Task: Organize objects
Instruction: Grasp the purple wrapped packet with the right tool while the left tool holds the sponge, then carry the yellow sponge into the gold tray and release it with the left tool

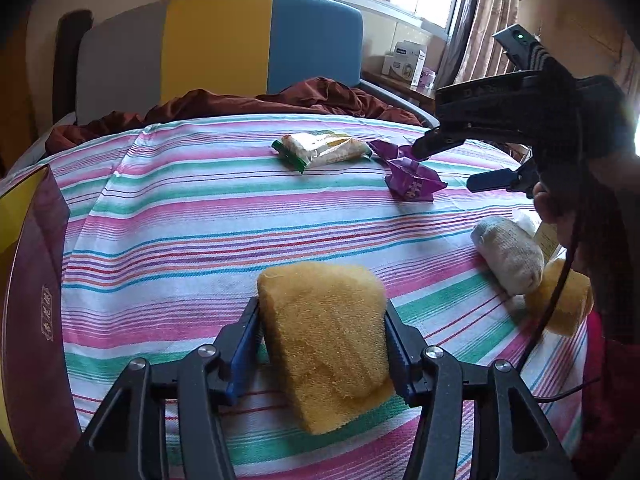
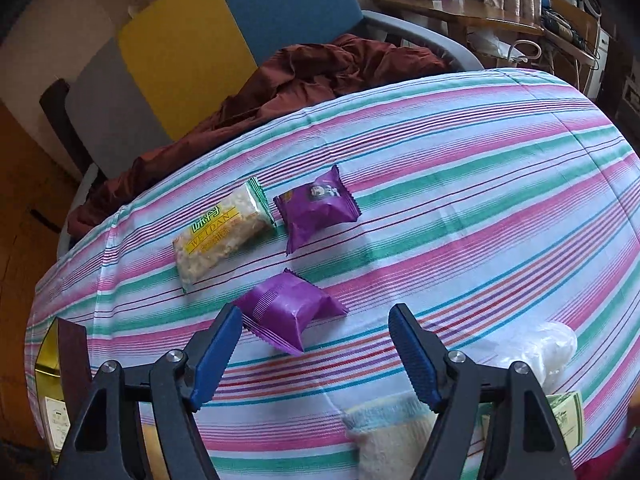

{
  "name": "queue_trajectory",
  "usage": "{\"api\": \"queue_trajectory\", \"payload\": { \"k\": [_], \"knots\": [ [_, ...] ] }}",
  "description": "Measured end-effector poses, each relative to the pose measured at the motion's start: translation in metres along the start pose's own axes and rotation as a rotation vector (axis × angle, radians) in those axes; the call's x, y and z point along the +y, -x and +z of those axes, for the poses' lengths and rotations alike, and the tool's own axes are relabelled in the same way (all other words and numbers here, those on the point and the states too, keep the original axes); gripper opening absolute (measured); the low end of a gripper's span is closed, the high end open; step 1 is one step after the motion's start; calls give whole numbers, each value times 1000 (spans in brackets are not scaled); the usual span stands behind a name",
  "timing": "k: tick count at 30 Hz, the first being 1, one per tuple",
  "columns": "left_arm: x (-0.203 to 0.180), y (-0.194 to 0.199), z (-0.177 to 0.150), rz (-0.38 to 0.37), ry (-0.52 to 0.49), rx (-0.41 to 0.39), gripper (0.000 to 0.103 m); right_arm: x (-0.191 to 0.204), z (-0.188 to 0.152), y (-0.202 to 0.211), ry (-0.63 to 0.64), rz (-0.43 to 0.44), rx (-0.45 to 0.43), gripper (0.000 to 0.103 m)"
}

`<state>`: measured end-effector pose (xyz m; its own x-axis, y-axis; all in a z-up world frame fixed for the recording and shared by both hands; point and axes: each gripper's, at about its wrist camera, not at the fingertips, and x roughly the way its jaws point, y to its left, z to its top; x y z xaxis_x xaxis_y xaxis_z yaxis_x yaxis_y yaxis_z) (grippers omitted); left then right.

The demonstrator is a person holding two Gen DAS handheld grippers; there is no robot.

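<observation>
Yellow sponge [image 1: 326,340]: pinched by left gripper [image 1: 322,344] fingers at near desk [image 1: 180,216] edge; judged light, soft, compressible; best gripped across its sides. Right gripper [image 2: 316,354] fingers spread, empty.

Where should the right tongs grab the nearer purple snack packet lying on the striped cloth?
Across the puffed middle of the nearer purple packet, coming down from above. It lies flat on the striped cloth, its crimped ends are thin, and the open right tongs already hover just short of it.
</observation>
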<state>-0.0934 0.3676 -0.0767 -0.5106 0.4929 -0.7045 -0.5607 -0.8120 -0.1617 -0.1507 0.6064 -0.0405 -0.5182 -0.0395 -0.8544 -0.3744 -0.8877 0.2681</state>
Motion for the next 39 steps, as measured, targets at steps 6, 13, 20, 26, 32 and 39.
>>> {"api": "queue_trajectory", "payload": {
  "k": [6,13,20,26,32,39],
  "knots": [
    [1,-1,0,-19,8,1,60,11,16,-29,42,-39,31,80],
    [-1,0,0,-23,3,3,62,28,2,-46,172,-131,89,40],
    [1,0,0,-30,8,3,62,22,-4,-40,172,-122,93,35],
    [2,1,1,-29,7,4,62,23,-8,-39,215,-140,86,36],
    [1,1,1,-20,-1,6,63,28,-7,-39,220,-137,86,36],
    [-3,2,0,-2,-15,5,61,37,-8,-43,266,-169,80,36]
  ]
}}
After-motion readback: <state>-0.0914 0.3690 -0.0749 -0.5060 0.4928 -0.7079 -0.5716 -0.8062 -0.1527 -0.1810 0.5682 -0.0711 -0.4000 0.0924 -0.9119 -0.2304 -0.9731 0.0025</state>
